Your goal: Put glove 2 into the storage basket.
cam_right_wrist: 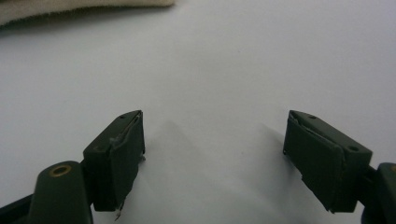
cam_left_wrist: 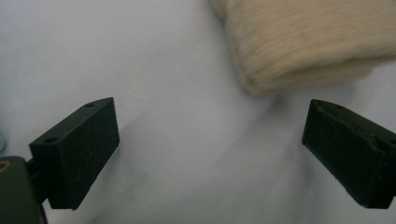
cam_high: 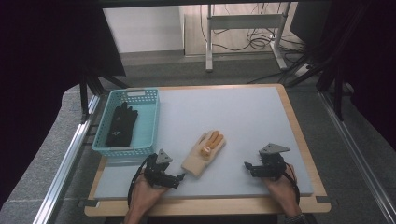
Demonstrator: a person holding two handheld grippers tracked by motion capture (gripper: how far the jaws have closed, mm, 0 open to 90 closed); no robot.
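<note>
1. Left gripper sits low at the near edge of the table, jaws spread wide with nothing between them. In the left gripper view its tips frame bare grey mat.
2. And there's the target: the cream glove lies just ahead of that claw, its cuff end the nearest part, almost at the jaw tips but not yet touching as far as I can tell.
3. The glove's long axis runs away from the left claw, cuff near, orange-tipped fingers pointing up and off to the right across the mat. So, by my reading, the cuff is the end to take.
4. Up close, the cuff looks soft and fuzzy, a thick knit with a rounded folded edge. It should squash under the jaws.
5. Right gripper is also parted and empty, jaws pointing toward the glove from the other side, but standing well apart from it. Left is clearly the nearer hand.
6. From the right claw's own view, its tips hover over plain mat, with a strip of the glove at the far upper left.
7. Beyond the left claw, up and to its left, a turquoise basket of perforated plastic holds a black glove lying flat inside.
</note>
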